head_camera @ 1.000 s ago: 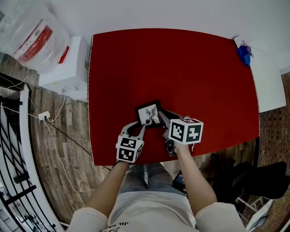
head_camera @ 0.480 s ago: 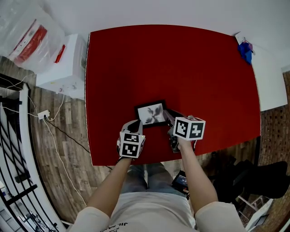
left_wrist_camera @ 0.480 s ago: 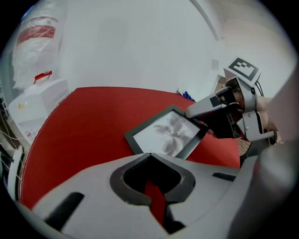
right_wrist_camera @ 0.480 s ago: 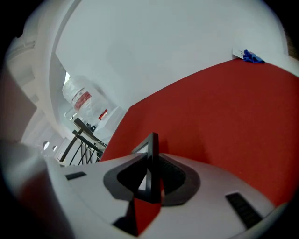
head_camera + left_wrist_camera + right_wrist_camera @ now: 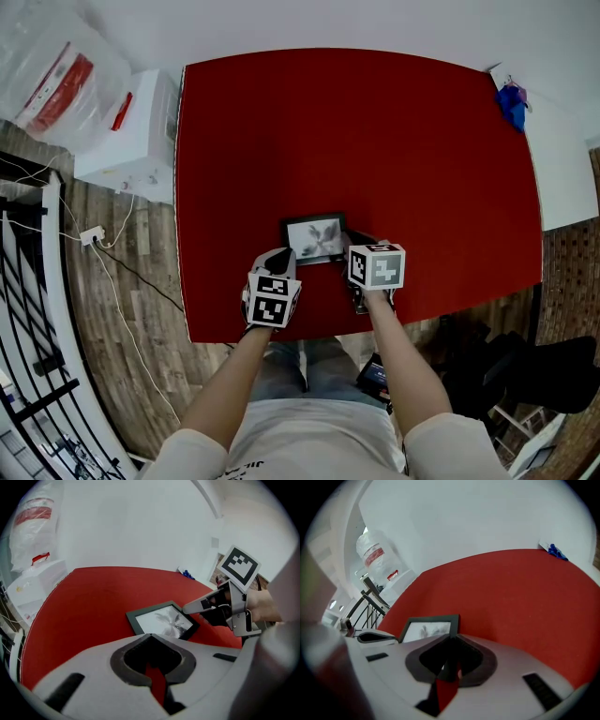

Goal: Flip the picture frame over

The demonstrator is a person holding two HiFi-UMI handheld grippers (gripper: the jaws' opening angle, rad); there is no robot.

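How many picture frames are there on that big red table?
1. The black rectangular picture frame sits picture-side up on the red table, near its front edge. No other frame shows in any of the three views.

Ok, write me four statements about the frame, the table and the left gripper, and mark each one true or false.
1. The picture frame lies with its picture facing up. True.
2. The frame sits at the far edge of the red table. False: it lies near the edge closest to the person.
3. The left gripper has its jaws together with nothing between them. True.
4. The blue thing lies on the red table beside the frame. False: it lies far off, on the white surface past the table's corner.
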